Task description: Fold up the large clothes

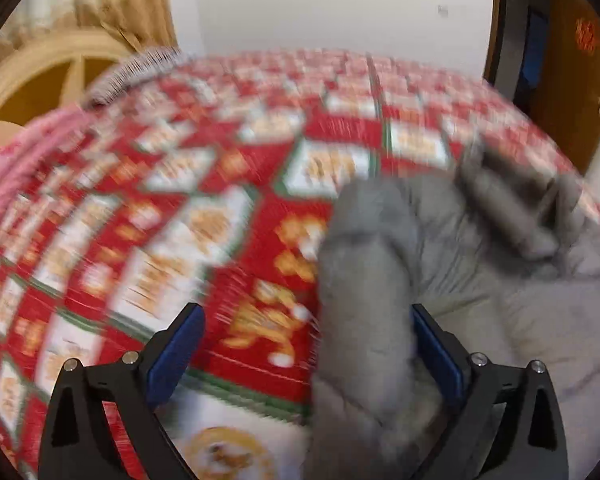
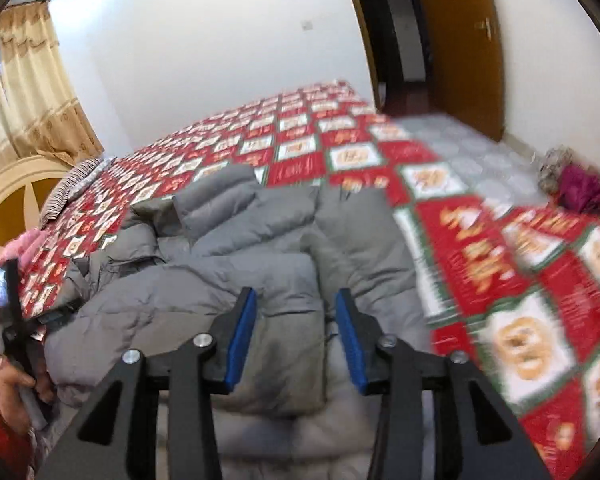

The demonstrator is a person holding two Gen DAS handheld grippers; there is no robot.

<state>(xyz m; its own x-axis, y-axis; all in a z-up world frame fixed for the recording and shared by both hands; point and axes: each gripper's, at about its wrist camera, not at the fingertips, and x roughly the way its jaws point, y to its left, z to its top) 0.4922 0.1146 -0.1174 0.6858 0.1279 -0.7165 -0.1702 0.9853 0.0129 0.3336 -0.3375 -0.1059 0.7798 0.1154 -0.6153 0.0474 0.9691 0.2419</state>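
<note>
- Left claw (image 1: 306,352) stands wide open, blue pads far apart; a puffy grey sleeve (image 1: 364,288) rises between them, hard against the pad at 3 o'clock and clear of the other, so nothing is pinched.
- Right claw (image 2: 296,338) is parted about halfway, hanging over the grey padded jacket (image 2: 228,264) without gripping it.
- That jacket lies crumpled on the bed's red-and-white patterned quilt (image 2: 476,256), filling the right wrist view from centre toward 8 o'clock.
- At 9 o'clock in that view a hand (image 2: 14,386) holds the other tool at the jacket's edge.
- Magenta cloth (image 2: 580,190) sits at 2 o'clock, well apart.
- Left wrist view is motion-blurred.
</note>
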